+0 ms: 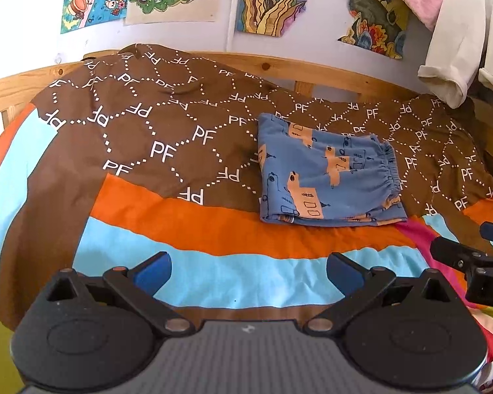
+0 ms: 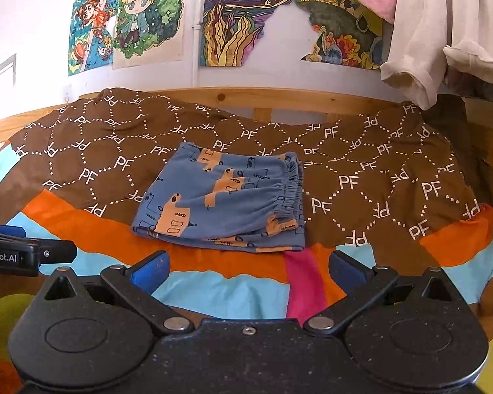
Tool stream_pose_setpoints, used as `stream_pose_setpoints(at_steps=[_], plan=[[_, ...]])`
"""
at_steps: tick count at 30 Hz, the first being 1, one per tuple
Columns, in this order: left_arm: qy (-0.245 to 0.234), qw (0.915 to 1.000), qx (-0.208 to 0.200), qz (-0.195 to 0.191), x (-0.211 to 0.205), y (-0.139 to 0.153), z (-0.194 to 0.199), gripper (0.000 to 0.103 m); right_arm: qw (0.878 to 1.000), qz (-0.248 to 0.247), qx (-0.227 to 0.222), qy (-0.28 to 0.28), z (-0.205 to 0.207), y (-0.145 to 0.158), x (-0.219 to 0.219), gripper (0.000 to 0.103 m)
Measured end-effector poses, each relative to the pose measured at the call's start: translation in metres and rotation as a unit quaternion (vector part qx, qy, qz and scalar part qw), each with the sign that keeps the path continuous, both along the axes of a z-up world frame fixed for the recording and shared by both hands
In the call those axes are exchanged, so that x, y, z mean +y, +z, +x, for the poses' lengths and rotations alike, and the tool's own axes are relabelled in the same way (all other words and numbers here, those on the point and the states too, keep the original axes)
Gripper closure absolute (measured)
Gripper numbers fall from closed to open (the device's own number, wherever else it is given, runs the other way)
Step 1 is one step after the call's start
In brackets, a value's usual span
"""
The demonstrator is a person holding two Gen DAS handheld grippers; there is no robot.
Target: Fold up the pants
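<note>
Both tools [image 1: 248,274] [image 2: 248,272] agape, seemingly short of pants [image 1: 328,174]

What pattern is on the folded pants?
Blue pants with orange building-like shapes outlined in black; clearest in the right wrist view.

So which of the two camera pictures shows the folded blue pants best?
The right wrist view: the pants sit near the middle, waistband and folded layers clear. The left wrist view shows them whole too, but off to the right.
</note>
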State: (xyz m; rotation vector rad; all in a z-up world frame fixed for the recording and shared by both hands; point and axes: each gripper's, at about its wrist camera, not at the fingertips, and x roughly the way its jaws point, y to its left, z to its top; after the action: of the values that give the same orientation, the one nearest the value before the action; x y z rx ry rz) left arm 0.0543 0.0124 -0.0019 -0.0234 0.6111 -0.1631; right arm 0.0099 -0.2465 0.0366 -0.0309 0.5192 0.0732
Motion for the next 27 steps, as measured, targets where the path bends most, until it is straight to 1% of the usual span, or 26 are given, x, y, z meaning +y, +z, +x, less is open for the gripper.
stream_pose_setpoints(at_steps=[27], plan=[[0.004,1.0,-0.004,0.005,0.0,-0.0006,0.0004,0.0,1.0,0.0,0.004,0.0,0.0006,-0.0011,-0.0012,0.001]])
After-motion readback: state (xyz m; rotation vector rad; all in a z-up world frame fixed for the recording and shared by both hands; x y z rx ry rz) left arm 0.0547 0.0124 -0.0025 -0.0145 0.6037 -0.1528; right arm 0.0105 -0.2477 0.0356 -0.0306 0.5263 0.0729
